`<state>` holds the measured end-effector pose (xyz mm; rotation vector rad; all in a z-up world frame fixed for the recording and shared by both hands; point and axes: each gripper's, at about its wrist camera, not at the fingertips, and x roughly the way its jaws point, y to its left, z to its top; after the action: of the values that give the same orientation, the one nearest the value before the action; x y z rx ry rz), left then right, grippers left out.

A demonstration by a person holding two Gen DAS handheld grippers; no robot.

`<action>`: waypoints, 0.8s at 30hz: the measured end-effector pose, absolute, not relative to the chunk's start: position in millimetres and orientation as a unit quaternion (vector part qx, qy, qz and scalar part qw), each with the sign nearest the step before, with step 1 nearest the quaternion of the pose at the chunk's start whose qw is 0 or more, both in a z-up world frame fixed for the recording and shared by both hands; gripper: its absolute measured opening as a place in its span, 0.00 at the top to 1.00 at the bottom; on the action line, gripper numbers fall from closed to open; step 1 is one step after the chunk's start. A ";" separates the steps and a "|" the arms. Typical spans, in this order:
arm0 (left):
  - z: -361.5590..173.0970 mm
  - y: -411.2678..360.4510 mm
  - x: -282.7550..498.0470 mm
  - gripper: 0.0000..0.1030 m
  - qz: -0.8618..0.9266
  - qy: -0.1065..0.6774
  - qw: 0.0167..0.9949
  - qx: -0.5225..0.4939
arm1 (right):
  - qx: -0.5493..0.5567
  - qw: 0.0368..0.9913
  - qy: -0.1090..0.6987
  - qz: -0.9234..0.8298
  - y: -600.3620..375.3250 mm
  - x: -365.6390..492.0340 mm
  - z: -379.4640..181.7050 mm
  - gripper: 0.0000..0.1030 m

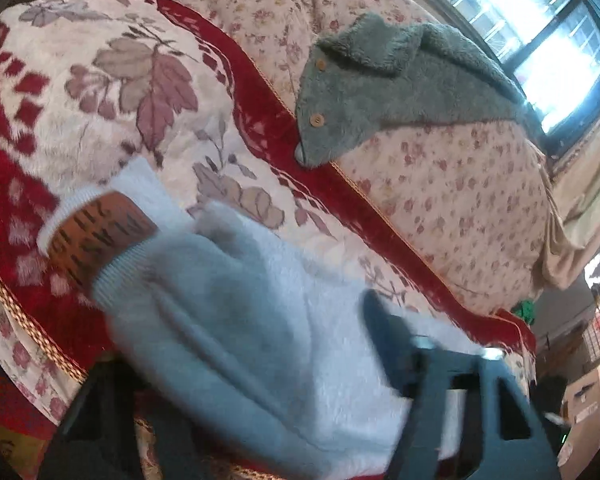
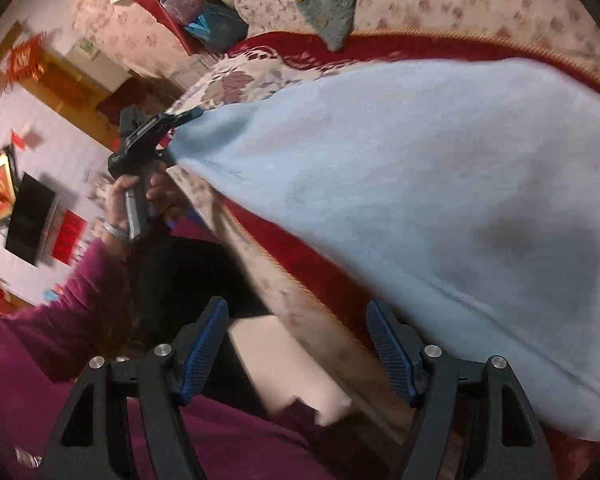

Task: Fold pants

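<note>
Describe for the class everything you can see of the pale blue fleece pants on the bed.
The pale blue fleece pants look soft and fluffy, with a ribbed white waistband carrying an orange label with dark lettering. They lie bunched on the red and cream floral blanket. The left gripper meets one corner; whether it pinches it is unclear. The right gripper stands open beside the fabric's edge.

Bed (image 1: pixel 440 184): red floral blanket (image 1: pixel 112 80), pale-blue pants (image 1: pixel 260 300), grey-green fleece garment (image 1: pixel 400 76) on top.
</note>
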<state>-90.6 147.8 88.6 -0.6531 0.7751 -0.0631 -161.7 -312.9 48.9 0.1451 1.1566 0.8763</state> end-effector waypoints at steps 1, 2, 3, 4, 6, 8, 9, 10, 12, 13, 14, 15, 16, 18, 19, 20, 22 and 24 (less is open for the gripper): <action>91.8 146.7 -85.9 0.59 -0.026 0.379 0.872 -0.307 | 0.026 0.762 0.514 0.392 -297.2 -164.0 49.8 0.26; 95.0 145.6 -82.5 0.62 -0.025 0.383 0.873 -0.300 | -0.020 0.780 0.492 0.386 -282.6 -168.4 53.5 0.26; 98.1 144.6 -80.4 0.67 -0.024 0.384 0.875 -0.294 | -0.070 0.798 0.460 0.382 -267.1 -172.8 58.5 0.26; 102.0 143.9 -78.4 0.72 -0.025 0.385 0.876 -0.289 | -0.120 0.812 0.429 0.377 -253.4 -176.4 62.0 0.26; 109.7 142.1 -74.4 0.74 -0.030 0.382 0.879 -0.284 | -0.204 0.816 0.393 0.370 -231.3 -180.3 58.7 0.26; 114.9 139.9 -70.2 0.75 -0.035 0.380 0.880 -0.282 | -0.279 0.810 0.375 0.354 -216.4 -176.6 45.1 0.26; 115.8 138.6 -68.3 0.76 -0.035 0.382 0.880 -0.279 | -0.300 0.805 0.377 0.346 -212.9 -172.9 36.7 0.27; 116.2 136.9 -66.0 0.78 -0.035 0.385 0.880 -0.274 | -0.302 0.801 0.388 0.342 -213.7 -166.2 31.0 0.44; 115.9 133.5 -61.0 0.80 -0.032 0.391 0.880 -0.266 | -0.257 0.803 0.416 0.341 -225.0 -149.4 28.2 0.83; 116.3 132.8 -58.0 0.81 -0.031 0.392 0.880 -0.266 | -0.218 0.810 0.425 0.341 -237.0 -140.3 33.4 0.87; 117.7 132.9 -54.6 0.81 -0.032 0.391 0.879 -0.269 | -0.199 0.812 0.429 0.341 -242.4 -135.3 37.1 0.89; 119.6 132.9 -51.6 0.82 -0.034 0.390 0.879 -0.272 | -0.183 0.819 0.426 0.339 -247.9 -131.3 43.8 0.89; 123.1 131.8 -46.5 0.83 -0.036 0.387 0.880 -0.274 | -0.176 0.826 0.417 0.334 -251.7 -127.4 52.9 0.90; 132.8 125.3 -33.9 0.83 -0.046 0.379 0.883 -0.273 | -0.190 0.842 0.395 0.315 -259.1 -121.3 71.9 0.90; 139.5 119.7 -26.4 0.83 -0.057 0.371 0.885 -0.274 | -0.193 0.850 0.384 0.304 -263.0 -118.4 80.1 0.91; 146.8 113.3 -19.4 0.83 -0.071 0.362 0.888 -0.275 | -0.191 0.861 0.373 0.290 -270.5 -113.3 93.0 0.91; 160.0 100.4 -9.3 0.83 -0.104 0.341 0.893 -0.275 | -0.180 0.881 0.351 0.262 -285.4 -102.9 117.7 0.91; 172.9 83.7 -1.7 0.83 -0.141 0.319 0.898 -0.268 | -0.166 0.904 0.321 0.227 -303.2 -98.1 146.1 0.91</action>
<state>-1.7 83.7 172.9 -0.5541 0.6615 -0.2926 -98.1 -303.1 146.1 -0.3422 0.6643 0.4688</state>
